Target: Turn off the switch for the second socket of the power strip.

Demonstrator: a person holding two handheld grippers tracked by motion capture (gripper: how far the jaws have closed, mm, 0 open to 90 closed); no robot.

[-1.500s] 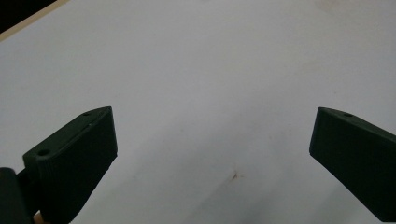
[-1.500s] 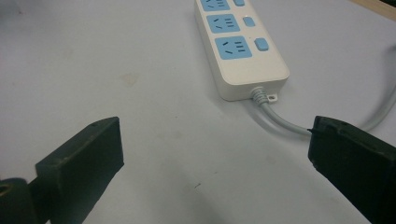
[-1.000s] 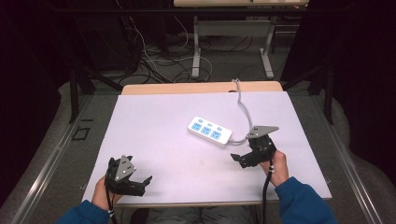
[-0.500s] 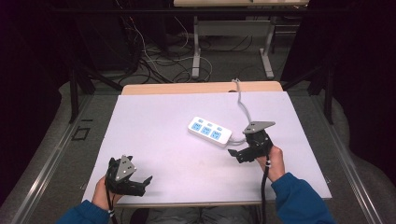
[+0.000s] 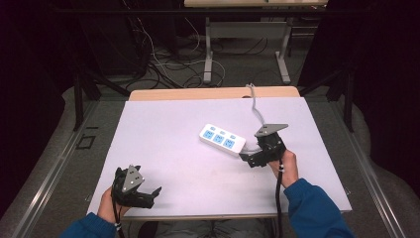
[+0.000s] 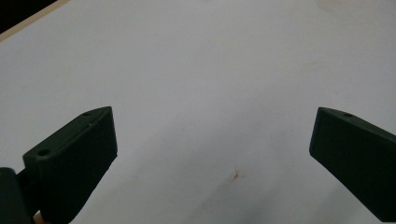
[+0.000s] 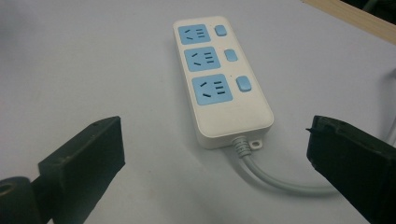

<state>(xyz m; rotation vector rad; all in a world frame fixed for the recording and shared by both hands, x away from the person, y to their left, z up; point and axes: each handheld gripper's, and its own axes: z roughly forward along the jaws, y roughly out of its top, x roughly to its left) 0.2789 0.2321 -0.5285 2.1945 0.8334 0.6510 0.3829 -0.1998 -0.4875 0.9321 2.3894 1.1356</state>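
White power strip (image 7: 223, 79): three blue sockets, three switches; one cord (image 7: 271, 177).

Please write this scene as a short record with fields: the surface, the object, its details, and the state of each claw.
surface: white table top
object: white power strip, lying flat toward the right of the table
sockets: three blue sockets, each with a blue switch beside it
cable: grey cord leaves the strip's near end in the right gripper view
left claw: open, nothing between the jaws, over bare table
right claw: open, facing the strip's cable end, not touching it
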